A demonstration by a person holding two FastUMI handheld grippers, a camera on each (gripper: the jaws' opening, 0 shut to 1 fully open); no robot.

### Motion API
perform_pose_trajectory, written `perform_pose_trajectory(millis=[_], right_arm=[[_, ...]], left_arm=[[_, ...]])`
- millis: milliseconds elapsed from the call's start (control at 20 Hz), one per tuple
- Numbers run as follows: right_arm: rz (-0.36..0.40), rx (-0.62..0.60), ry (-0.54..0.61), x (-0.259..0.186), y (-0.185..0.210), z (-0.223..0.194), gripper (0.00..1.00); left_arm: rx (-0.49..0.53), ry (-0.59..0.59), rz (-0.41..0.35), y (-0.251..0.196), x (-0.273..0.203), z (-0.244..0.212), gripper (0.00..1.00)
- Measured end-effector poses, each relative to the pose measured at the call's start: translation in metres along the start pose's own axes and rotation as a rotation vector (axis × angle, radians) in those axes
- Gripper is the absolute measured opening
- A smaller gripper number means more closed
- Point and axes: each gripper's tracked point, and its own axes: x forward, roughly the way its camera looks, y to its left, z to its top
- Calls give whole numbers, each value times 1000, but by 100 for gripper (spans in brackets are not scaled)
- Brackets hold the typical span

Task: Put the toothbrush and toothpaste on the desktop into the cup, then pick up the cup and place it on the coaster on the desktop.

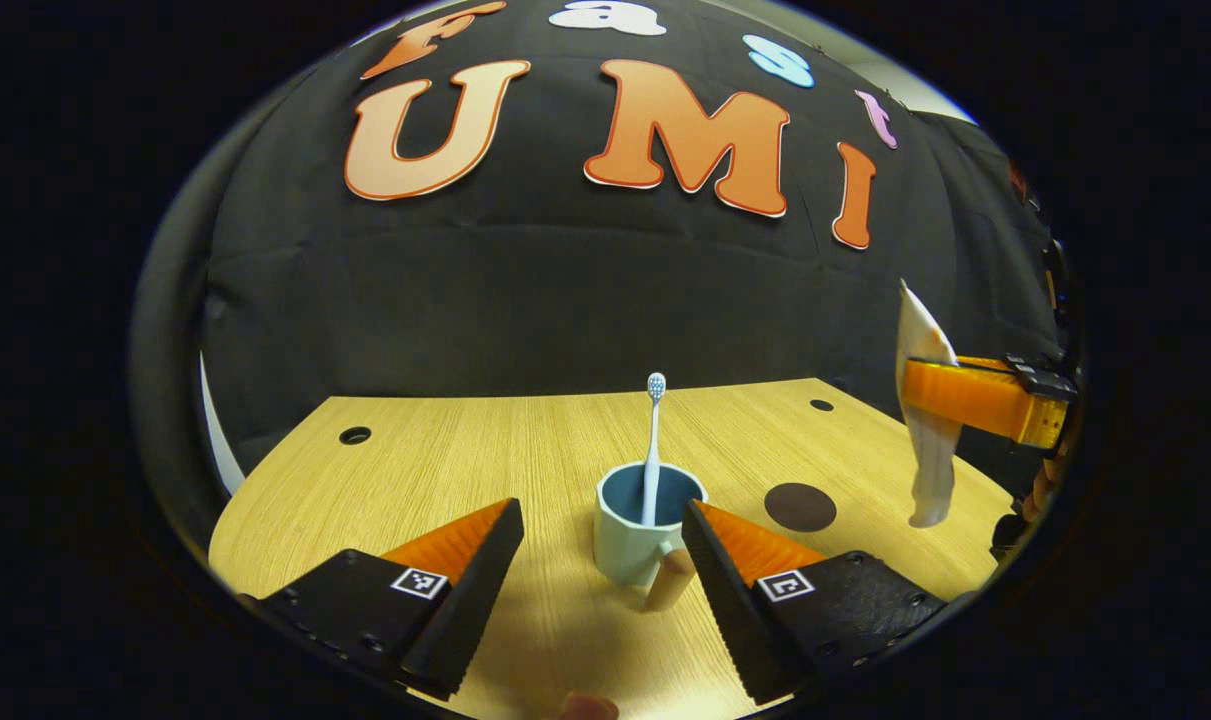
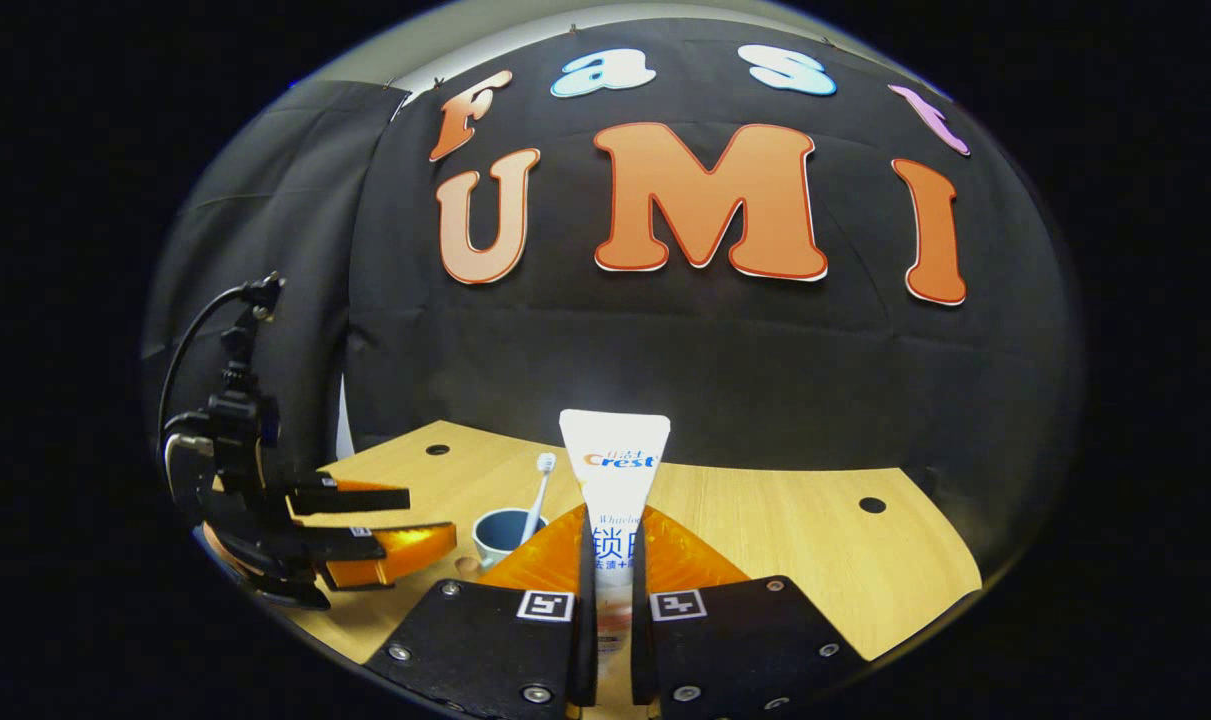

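We had the toothbrush [image 1: 652, 452] standing in the cup [image 1: 637, 535] already, head up and leaning on the rim. Our left gripper [image 1: 597, 570] sat spread wide just before the cup, pinching nothing. Our right gripper [image 2: 605, 600] was pressed together on the toothpaste [image 2: 613, 500], held upright above the desktop [image 1: 485, 450] — well off to the cup's right. The risk we judged: lowering the tube could knock the brush or tip the light cup — nothing steadied it. The coaster [image 1: 800, 506] lay just beside the cup.
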Motion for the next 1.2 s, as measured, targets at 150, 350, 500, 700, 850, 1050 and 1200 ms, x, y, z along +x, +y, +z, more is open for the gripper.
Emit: perform_pose_trajectory(millis=[150, 350, 500, 700, 850, 1050, 1200], right_arm=[[30, 17, -40, 10, 19, 13, 13], [61, 21, -73, 32, 39, 21, 13], [92, 28, -101, 51, 55, 30, 13], [138, 33, -137, 80, 76, 36, 13], [180, 39, -123, 98, 93, 22, 13], [188, 24, -125, 125, 105, 13, 13], [198, 20, -117, 139, 109, 2, 13]], left_arm=[[-13, -4, -6, 6, -16, -6, 96], [-18, 5, -9, 13, -34, -17, 96], [-22, 6, -5, 18, -45, -24, 96], [-37, 6, -13, 22, -56, -32, 96], [-61, 11, -14, 27, -58, -37, 96], [-61, 7, 2, 35, -64, -41, 96], [-74, 4, 10, 41, -64, -42, 96]])
